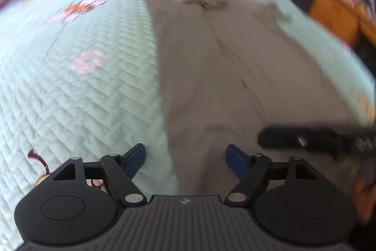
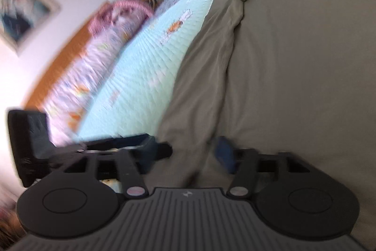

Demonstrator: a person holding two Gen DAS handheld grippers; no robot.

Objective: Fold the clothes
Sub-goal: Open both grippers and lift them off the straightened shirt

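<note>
An olive-grey garment [image 1: 235, 67] lies spread flat on a mint quilted bedspread [image 1: 82, 98], its long left edge running away from me. My left gripper [image 1: 185, 162] hovers over that near edge, open, with nothing between its blue pads [image 1: 135, 161]. The right gripper's black body [image 1: 317, 140] pokes in from the right, just above the cloth. In the right wrist view the garment [image 2: 293, 62] fills the right half, with a raised fold running along it. My right gripper [image 2: 188, 155] stands low over that fold, jaws apart, pads [image 2: 225, 157] blurred and not pressing on the cloth.
A pink and purple patterned pillow roll [image 2: 110, 39] lies along an orange wooden headboard [image 2: 58, 67]. A framed picture [image 2: 23, 13] hangs on the wall. Orange furniture [image 1: 333, 15] and clutter stand beyond the bed's far right edge. A hand [image 1: 364, 192] shows at the right.
</note>
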